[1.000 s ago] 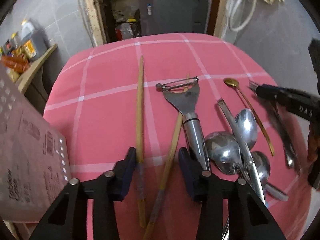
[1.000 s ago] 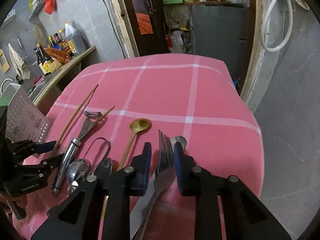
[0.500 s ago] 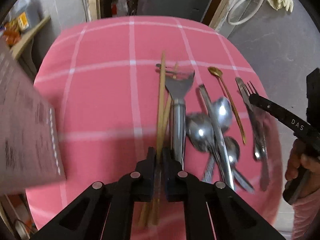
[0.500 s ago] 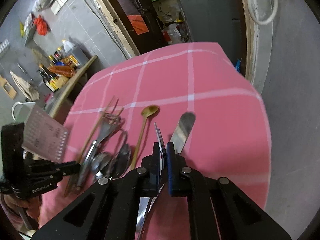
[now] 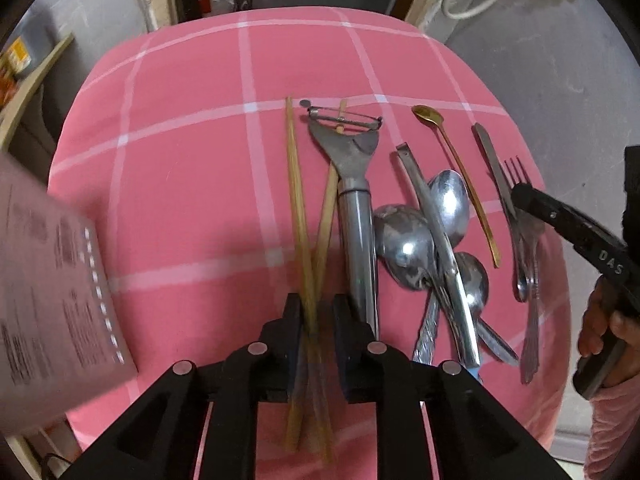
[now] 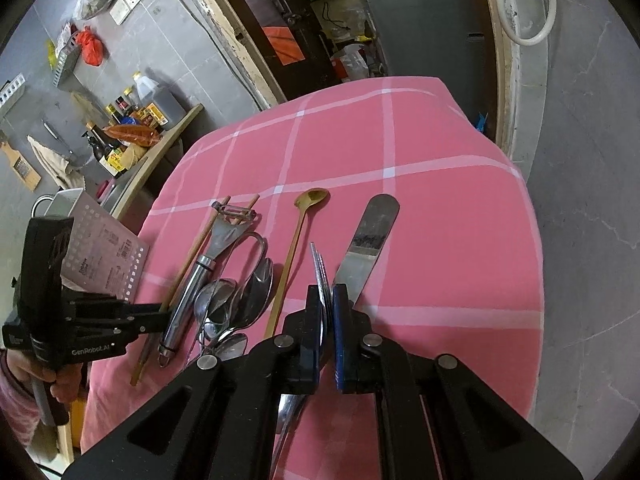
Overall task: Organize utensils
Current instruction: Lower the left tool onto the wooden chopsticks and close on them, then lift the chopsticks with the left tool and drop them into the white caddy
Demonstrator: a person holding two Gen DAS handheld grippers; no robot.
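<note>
Left hand-held gripper [image 5: 316, 316]: its jaws are opening a little around the chopsticks [image 5: 298, 200]; the two sticks are lying between the pads, and whether the pads are touching them cannot be told.
Right hand-held gripper [image 6: 327, 320]: its jaws are clamping the fork [image 6: 320, 268] edge-on, tines pointing away, handle running back under the gripper.
Chopsticks, place: they are lying lengthwise on the pink checked worktop [image 5: 180, 152], crossing each other just ahead of the pads, one passing under the peeler [image 5: 352, 184].
Chopsticks, handling: they are looking light, stiff, thin and smooth, so likely to roll or scissor apart; taking both together near the crossing point is probably the safest hold.
Fork, handling: it is looking rigid, fairly light and slick metal; gripped across its thin edge it may pivot, so a hold nearer the neck is likely steadier.
Butter knife [image 6: 370, 240]: it is lying flat just beside the fork, to the right of the right gripper's pads.
Spoons [image 5: 424, 232]: they are sitting piled and overlapping with a pair of tongs [image 5: 436, 240] across them; likely to shift and clatter if one is pulled out.
Gold spoon [image 5: 456, 176]: it is lying alone between the pile and the knife; slender, probably easy to pinch mid-handle.
</note>
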